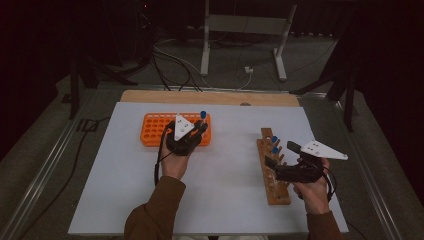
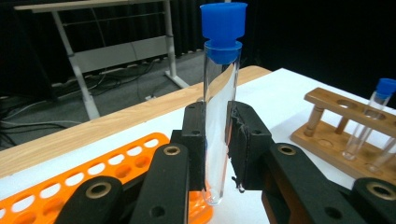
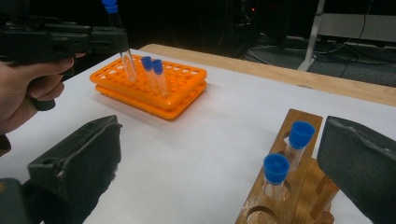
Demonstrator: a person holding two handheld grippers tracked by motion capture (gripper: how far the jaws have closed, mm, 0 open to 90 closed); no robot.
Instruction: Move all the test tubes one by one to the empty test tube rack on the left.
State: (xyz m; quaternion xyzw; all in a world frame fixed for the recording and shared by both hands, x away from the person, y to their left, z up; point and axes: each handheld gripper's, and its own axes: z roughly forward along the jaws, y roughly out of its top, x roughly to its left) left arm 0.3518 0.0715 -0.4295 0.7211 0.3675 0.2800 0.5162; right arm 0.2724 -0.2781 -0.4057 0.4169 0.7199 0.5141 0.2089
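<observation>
My left gripper (image 2: 217, 121) is shut on a clear test tube (image 2: 219, 70) with a blue cap, holding it upright. In the high view this gripper (image 1: 201, 127) is over the right end of the orange tube rack (image 1: 155, 129). The right gripper view shows the held tube (image 3: 125, 58) with its tip just above the orange rack (image 3: 182, 88), which holds two capped tubes (image 3: 154, 72). My right gripper (image 3: 222, 140) is open wide with nothing in it, beside the wooden rack (image 3: 306, 121). Two blue-capped tubes (image 3: 299, 137) stand in that rack.
A white sheet (image 1: 230, 170) covers the table, with a wooden strip (image 1: 210, 97) along its far edge. Beyond it, cables and a white metal stand (image 1: 245, 30) are on the floor. The wooden rack (image 1: 276, 192) lies lengthwise at the right.
</observation>
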